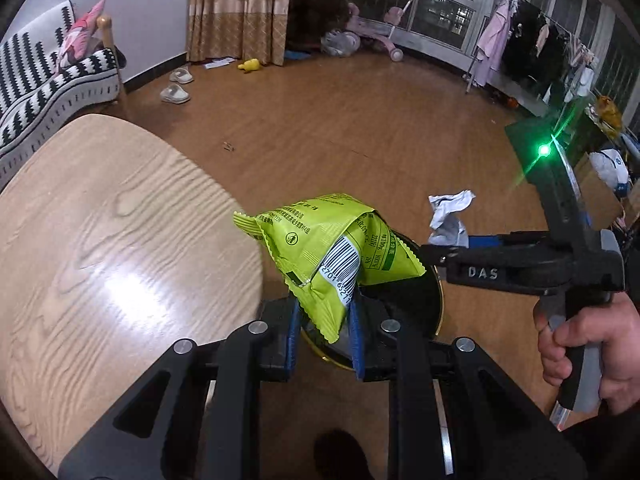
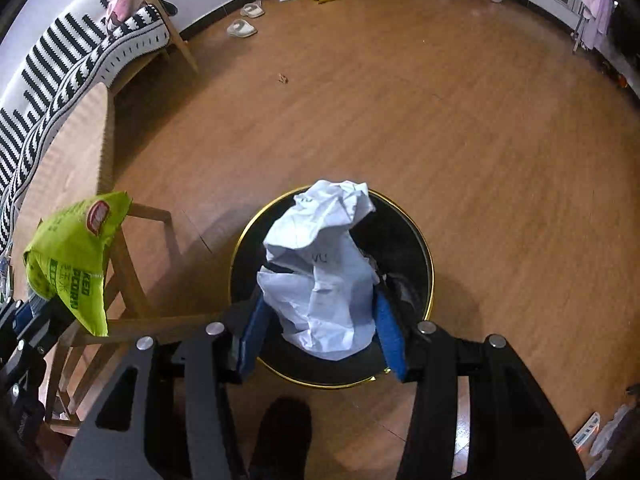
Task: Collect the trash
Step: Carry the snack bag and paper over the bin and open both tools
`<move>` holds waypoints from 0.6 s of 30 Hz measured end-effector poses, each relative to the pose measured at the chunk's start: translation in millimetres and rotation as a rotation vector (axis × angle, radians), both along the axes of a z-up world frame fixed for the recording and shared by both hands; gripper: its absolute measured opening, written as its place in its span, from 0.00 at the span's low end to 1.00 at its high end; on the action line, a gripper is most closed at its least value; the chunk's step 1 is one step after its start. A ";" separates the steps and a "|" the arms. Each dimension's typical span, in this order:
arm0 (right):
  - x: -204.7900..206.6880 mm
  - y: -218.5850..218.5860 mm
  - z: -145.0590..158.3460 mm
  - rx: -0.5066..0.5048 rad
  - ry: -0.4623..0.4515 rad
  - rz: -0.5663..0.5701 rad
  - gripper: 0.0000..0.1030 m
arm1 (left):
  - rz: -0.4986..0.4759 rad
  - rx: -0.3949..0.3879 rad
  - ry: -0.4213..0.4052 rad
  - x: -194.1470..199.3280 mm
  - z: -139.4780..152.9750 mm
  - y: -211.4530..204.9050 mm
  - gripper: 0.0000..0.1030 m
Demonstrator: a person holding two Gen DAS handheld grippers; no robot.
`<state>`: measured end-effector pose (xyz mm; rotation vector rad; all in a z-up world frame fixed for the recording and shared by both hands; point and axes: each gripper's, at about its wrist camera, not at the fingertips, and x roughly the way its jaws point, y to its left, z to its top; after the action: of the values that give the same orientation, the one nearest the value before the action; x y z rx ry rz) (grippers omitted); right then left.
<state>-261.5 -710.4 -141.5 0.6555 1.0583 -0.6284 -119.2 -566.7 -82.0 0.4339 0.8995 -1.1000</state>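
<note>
The left gripper (image 1: 324,316) pinches a light, slippery green foil snack bag (image 1: 324,240) by its lower corner, the right gripper (image 2: 320,332) squeezes soft crumpled white paper (image 2: 320,272), both over the black gold-rimmed bin (image 2: 420,240)

This is a lived-in home, a living room at night. A wood-plank floor (image 1: 340,120) runs to a sofa (image 1: 36,80) with a black-and-white patterned cover, tan curtains (image 1: 240,8) and a dark window wall (image 1: 448,4). House slippers (image 1: 176,94) lie by the wall, a pink child's tricycle (image 1: 380,28) stands near the windows, and laundry hangs on a clothes rack (image 1: 520,36).
</note>
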 end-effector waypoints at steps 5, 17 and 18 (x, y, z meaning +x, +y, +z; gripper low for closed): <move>-7.1 -3.6 -1.8 0.005 -0.005 0.000 0.49 | -0.004 0.009 0.004 4.2 -2.6 -8.8 0.19; -1.2 -6.1 3.3 0.011 -0.034 -0.003 0.71 | -0.009 0.017 0.011 -0.9 -8.4 -19.8 0.19; -2.4 -5.8 5.2 0.002 -0.036 -0.006 0.71 | -0.012 0.018 0.011 0.1 -10.2 -18.9 0.19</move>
<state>-263.9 -716.2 -136.3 0.6702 1.0239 -0.6186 -119.2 -585.5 -92.2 0.4492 0.9184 -1.1068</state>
